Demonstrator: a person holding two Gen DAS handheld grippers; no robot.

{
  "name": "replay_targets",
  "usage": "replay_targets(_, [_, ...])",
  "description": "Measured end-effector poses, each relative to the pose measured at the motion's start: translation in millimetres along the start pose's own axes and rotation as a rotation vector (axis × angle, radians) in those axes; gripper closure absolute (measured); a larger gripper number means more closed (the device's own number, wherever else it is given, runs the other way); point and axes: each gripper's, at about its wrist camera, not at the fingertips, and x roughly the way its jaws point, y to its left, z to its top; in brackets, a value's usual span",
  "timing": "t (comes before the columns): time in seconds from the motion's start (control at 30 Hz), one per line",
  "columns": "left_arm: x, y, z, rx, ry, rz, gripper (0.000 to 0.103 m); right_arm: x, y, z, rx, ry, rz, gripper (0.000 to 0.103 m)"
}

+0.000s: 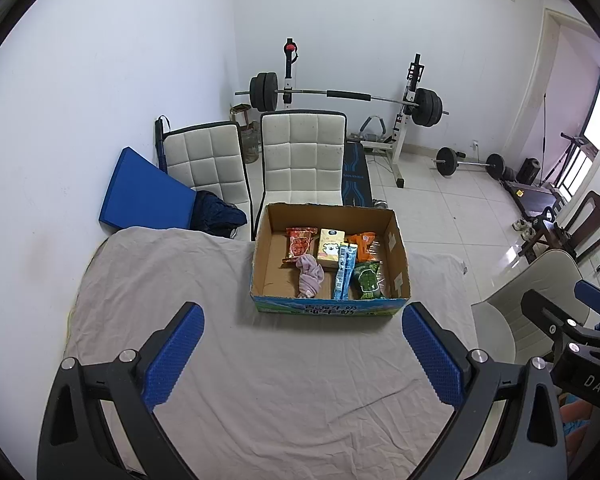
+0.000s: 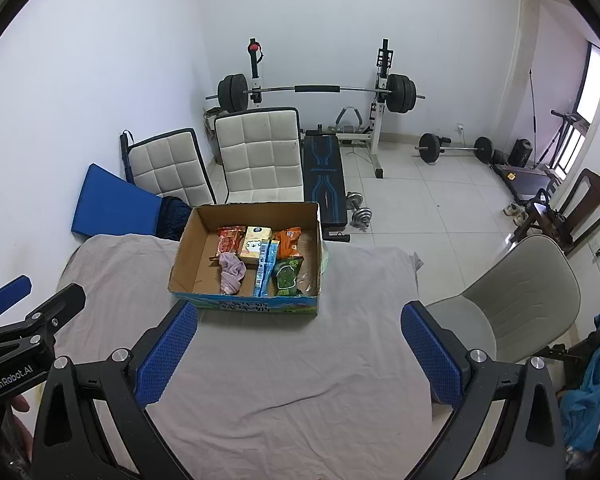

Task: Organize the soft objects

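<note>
Soft objects are lying together inside the cardboard box (image 1: 396, 256) at the far side of the table (image 1: 260, 380): a crumpled pink cloth (image 1: 310, 274), a red snack packet (image 1: 300, 243), a yellow carton (image 1: 331, 248), an orange packet (image 1: 362, 245), a long blue sachet (image 1: 344, 272) and a green packet (image 1: 366, 280).

Nearest the cameras, the left claw (image 1: 304, 354) is hanging released above the table, its ribbed blue pads spread wide and gripping nothing. The right claw (image 2: 300, 354) is likewise standing released and unloaded. A wrinkled grey sheet (image 2: 280, 380) is covering the table. The box is showing plain corrugated walls and a printed blue front panel.

Beyond the table, two quilted white chairs (image 1: 300, 156) are facing it, and a flat blue pad (image 1: 140, 196) is leaning beside them. A smooth beige shell chair (image 2: 520, 292) is standing at the right. Glossy white tiles are covering the floor (image 2: 440, 208). At the back wall, a barbell rack (image 1: 348, 96) is carrying black plates.
</note>
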Motion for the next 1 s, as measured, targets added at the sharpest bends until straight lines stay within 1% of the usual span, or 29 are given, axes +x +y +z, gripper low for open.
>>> replay_targets(1.0, [-0.6, -0.8, -5.3, -0.008, 0.002, -0.002, 0.001, -1.1, 1.7, -4.6, -0.004, -0.003, -0.001, 0.0])
